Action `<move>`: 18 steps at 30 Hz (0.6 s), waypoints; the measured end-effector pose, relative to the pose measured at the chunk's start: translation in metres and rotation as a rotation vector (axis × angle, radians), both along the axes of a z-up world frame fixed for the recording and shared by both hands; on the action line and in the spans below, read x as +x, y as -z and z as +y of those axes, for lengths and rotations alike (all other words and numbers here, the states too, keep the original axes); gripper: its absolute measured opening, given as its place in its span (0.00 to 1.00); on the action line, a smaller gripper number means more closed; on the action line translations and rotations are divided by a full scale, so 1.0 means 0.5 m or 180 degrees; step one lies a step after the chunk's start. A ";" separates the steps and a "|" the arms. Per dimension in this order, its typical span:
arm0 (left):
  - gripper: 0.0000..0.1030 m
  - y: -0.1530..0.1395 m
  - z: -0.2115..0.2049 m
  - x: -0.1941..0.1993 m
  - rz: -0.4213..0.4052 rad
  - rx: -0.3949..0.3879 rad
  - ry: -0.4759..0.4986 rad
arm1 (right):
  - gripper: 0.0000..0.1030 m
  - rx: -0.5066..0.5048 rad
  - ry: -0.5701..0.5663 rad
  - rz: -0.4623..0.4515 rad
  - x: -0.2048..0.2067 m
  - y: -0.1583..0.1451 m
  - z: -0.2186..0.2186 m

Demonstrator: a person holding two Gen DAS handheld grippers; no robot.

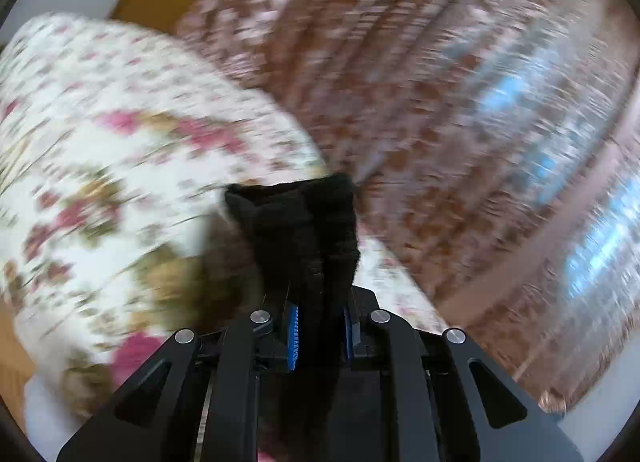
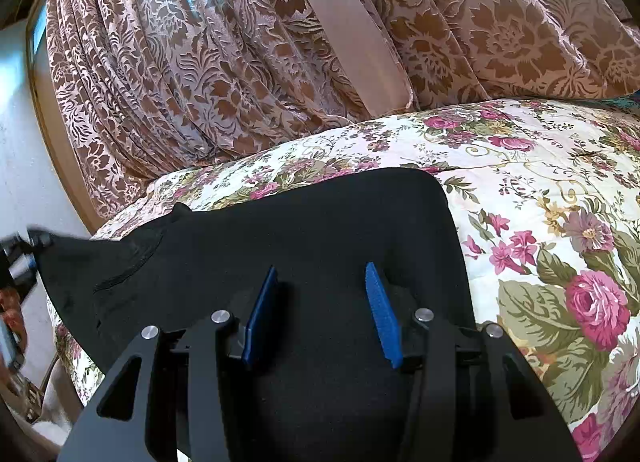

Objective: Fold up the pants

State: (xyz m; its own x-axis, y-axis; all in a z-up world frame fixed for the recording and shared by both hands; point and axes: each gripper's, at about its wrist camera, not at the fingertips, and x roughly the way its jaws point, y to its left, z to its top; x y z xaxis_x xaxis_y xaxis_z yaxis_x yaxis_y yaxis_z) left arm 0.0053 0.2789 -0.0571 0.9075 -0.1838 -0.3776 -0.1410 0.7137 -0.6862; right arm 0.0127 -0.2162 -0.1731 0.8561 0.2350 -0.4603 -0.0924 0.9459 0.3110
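Black pants [image 2: 312, 229] lie spread on the flowered bedspread [image 2: 540, 189] of the bed. Their left corner is pulled up by the left gripper [image 1: 320, 336], pressed together on a bunch of the cloth; that view is blurred. The right gripper [image 2: 320, 316] is spread above the pants, pinching nothing. Its body hides the near edge. A patterned curtain [image 2: 200, 61] hangs behind.
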 end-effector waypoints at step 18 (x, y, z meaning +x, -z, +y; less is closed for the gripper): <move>0.15 -0.145 -0.408 0.020 -0.0739 0.0672 0.1975 | 0.66 0.0056 -0.0122 0.0165 -0.004 -0.035 0.017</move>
